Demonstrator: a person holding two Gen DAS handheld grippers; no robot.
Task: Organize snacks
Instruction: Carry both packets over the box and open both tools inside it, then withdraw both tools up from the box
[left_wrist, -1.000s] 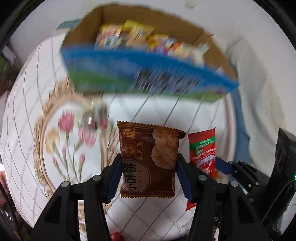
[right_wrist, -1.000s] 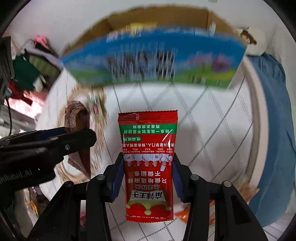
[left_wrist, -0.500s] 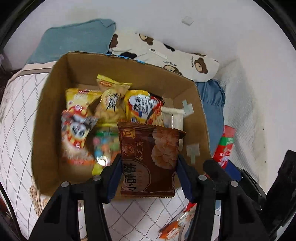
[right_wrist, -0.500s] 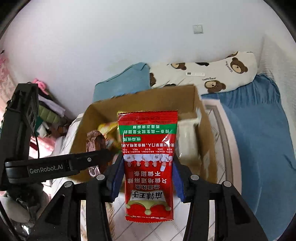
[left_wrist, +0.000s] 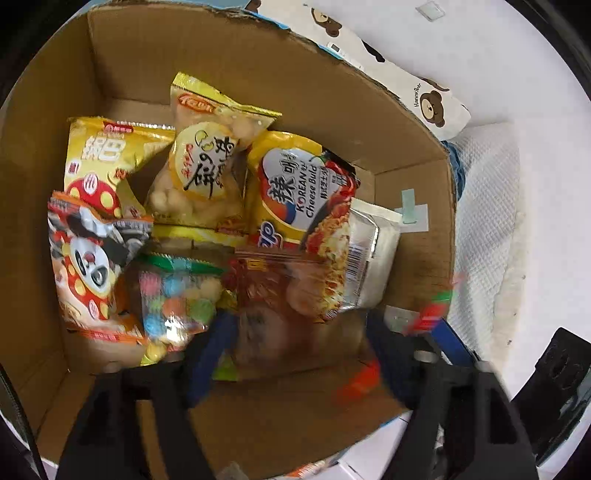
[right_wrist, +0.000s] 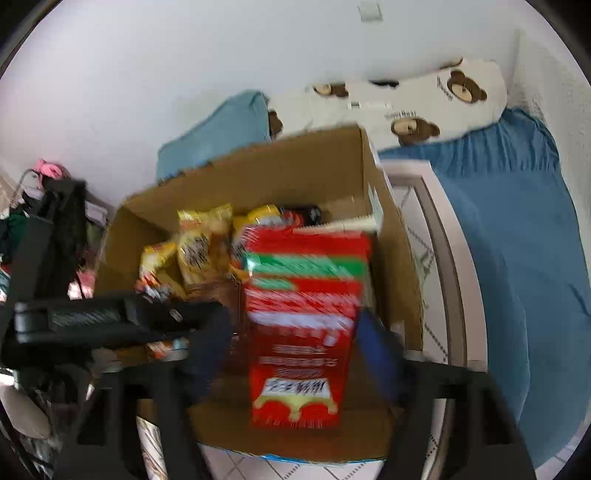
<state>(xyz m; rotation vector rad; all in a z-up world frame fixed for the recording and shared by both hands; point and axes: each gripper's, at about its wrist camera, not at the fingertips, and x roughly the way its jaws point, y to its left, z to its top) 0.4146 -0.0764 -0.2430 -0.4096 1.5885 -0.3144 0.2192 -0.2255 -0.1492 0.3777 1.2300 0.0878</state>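
Note:
An open cardboard box (left_wrist: 229, 62) holds several snack packets. My left gripper (left_wrist: 295, 332) hangs over the box with its fingers spread wide. A blurred brown cracker packet (left_wrist: 273, 317) lies between the fingers, apart from the pads. My right gripper (right_wrist: 291, 332) is over the box's right half (right_wrist: 391, 236), also spread. A blurred red sachet (right_wrist: 303, 325) sits between its fingers, not touching the pads. The left gripper's arm (right_wrist: 96, 317) shows at the left of the right wrist view.
In the box are yellow snack bags (left_wrist: 207, 162), a Korean noodle pack (left_wrist: 306, 206), a panda packet (left_wrist: 88, 266) and a bag of coloured candy (left_wrist: 177, 299). A bear-print pillow (right_wrist: 424, 99) and blue bedding (right_wrist: 517, 236) lie behind and right.
Both grippers moved down over the box and opened. The brown packet and the red sachet have come free of the pads and blur as they drop.

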